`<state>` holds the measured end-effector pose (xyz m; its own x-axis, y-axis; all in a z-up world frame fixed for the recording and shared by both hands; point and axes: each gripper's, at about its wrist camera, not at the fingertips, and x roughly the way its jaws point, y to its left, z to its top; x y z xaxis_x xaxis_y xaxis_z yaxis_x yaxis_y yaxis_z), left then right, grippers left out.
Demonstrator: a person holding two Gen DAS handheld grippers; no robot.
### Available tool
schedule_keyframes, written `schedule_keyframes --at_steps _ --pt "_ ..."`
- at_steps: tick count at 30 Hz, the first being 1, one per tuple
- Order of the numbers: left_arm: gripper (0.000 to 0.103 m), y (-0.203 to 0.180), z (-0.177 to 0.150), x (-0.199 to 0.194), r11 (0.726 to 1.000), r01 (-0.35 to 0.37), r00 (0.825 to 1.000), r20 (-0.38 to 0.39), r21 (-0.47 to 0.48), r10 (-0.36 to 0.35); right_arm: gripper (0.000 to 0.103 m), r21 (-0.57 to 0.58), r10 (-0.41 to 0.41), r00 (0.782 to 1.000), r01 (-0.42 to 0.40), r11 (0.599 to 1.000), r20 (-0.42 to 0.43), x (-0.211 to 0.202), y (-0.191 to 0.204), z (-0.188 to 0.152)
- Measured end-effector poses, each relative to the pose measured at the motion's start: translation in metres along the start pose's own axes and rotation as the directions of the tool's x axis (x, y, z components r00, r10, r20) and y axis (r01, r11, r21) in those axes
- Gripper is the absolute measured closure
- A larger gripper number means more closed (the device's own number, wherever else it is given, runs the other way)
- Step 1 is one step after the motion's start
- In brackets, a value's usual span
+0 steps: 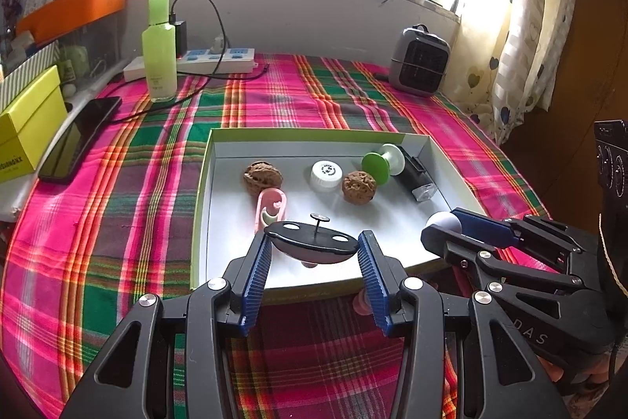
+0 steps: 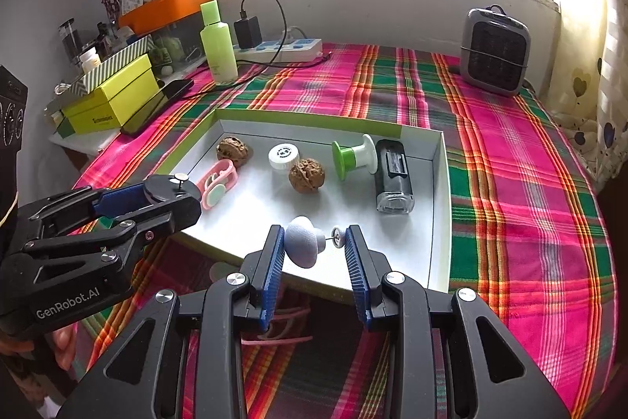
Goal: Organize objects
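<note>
black disc [image 1: 313, 242], upright metal pin.

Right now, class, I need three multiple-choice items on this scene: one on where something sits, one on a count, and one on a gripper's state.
1. Where does the black rectangular device lie?
A. In the tray, by its right wall
B. On the plaid cloth beside the heater
C. On the yellow-green box

2. How many walnuts are in the tray?
A. One
B. Two
C. Four

3. What is the left gripper doing?
A. Hanging open and empty
B. Shut on the green bottle
C. Shut on a black oval piece

Answers:
1 A, it lies inside, next to the green and white spool.
2 B, one walnut sits left and another walnut centre.
3 C, both fingers press the piece's ends.
</note>
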<state>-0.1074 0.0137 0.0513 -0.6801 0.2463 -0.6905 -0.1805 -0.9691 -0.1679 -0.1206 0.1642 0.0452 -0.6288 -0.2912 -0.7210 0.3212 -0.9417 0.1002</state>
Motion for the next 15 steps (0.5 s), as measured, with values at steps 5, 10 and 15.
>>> schedule_keyframes --at_steps 5,10,15 --pt "0.059 -0.003 0.008 0.012 1.0 -0.002 1.0 -0.009 0.013 0.002 0.07 0.007 -0.011 1.0 0.011 1.0 -0.008 0.005 -0.008 0.004" --pt "0.059 -0.005 0.012 0.024 1.0 -0.001 1.0 -0.025 0.022 0.002 0.07 -0.001 -0.016 1.0 0.016 1.0 -0.023 0.014 -0.014 0.008" --pt "0.059 -0.006 0.017 0.033 0.999 -0.018 0.999 -0.035 0.036 0.019 0.07 -0.01 -0.021 0.999 0.021 1.0 -0.038 0.023 -0.017 0.011"
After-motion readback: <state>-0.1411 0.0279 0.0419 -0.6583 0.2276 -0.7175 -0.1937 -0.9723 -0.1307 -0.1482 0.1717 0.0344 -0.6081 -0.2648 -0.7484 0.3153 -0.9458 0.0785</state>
